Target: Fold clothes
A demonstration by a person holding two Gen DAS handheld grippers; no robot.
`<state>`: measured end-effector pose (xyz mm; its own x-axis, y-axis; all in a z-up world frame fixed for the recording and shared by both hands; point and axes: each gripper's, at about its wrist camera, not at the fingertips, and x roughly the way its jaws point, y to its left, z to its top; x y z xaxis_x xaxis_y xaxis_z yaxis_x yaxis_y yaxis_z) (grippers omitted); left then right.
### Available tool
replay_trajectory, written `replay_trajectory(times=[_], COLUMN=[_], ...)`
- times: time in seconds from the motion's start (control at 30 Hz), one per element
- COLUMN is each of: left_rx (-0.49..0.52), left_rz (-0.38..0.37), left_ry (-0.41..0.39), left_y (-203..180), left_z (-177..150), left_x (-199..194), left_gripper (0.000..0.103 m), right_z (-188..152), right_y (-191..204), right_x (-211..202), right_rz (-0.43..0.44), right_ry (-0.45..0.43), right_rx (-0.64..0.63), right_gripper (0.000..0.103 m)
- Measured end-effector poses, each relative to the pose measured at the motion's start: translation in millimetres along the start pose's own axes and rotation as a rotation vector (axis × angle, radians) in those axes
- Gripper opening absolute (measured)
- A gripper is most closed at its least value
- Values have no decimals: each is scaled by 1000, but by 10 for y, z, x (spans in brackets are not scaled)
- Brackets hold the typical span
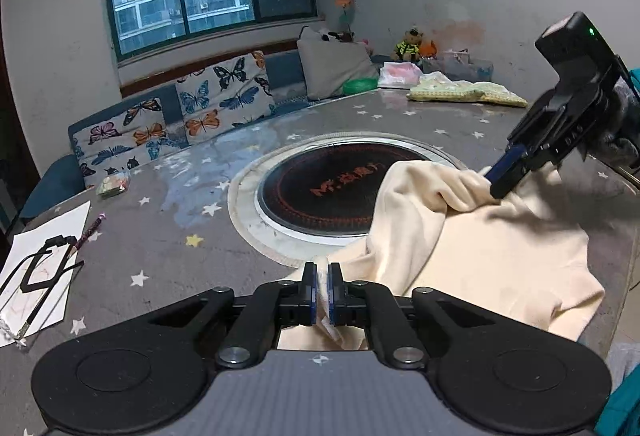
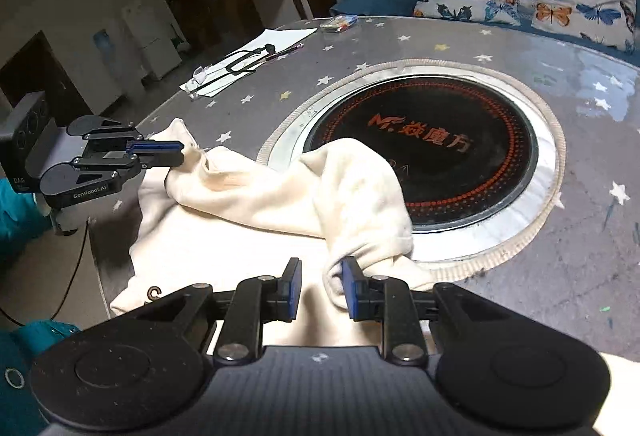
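A cream garment (image 1: 472, 236) lies on the grey star-patterned table, part of it folded over the edge of the round black cooktop. It also shows in the right wrist view (image 2: 280, 192). My left gripper (image 1: 322, 292) is shut on a corner of the garment; in the right wrist view it (image 2: 180, 152) pinches the cloth's left corner. My right gripper (image 2: 320, 288) is open, its right finger touching a bunched fold of the cloth. In the left wrist view it (image 1: 494, 182) rests on the cloth's far edge.
The black cooktop (image 1: 328, 192) with a metal ring sits mid-table. Paper with glasses and a pen (image 1: 40, 268) lies at the left. Folded yellow-green cloth (image 1: 464, 92) lies at the far side. A butterfly-cushioned bench (image 1: 192, 104) lines the table's far edge.
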<state>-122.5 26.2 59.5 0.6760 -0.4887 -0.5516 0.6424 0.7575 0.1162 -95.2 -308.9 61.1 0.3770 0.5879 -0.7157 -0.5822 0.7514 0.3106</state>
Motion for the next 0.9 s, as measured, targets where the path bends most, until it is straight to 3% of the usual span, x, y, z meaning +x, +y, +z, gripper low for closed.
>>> replay_trajectory(times=[0.23,0.33,0.43,0.7,0.8,0.9], left_rx=[-36,-55,-65,-39,-12,19], left_rz=[6,-4,-16,-36,-42,-56], left_ry=[29,45,64,73,58,29], left_y=[65,89,97,63,26,-35], left_z=[26,15,3,6,8,-4], left_x=[110,148,200,255,227,167], left_gripper=[11,21,26,25,13,10], right_z=[0,-23,-9,-5,-30,-54], right_y=[-123,-133,-226,-592,-720,-841], right_x=[106,122,96,36,29,14], right_rz=[-26,-5,19,69,69,66], right_ry=[19,13,3,-71,-91,-109], right_rx=[57,80,145,404,475,536], right_gripper=[23,23,35,38,38,38])
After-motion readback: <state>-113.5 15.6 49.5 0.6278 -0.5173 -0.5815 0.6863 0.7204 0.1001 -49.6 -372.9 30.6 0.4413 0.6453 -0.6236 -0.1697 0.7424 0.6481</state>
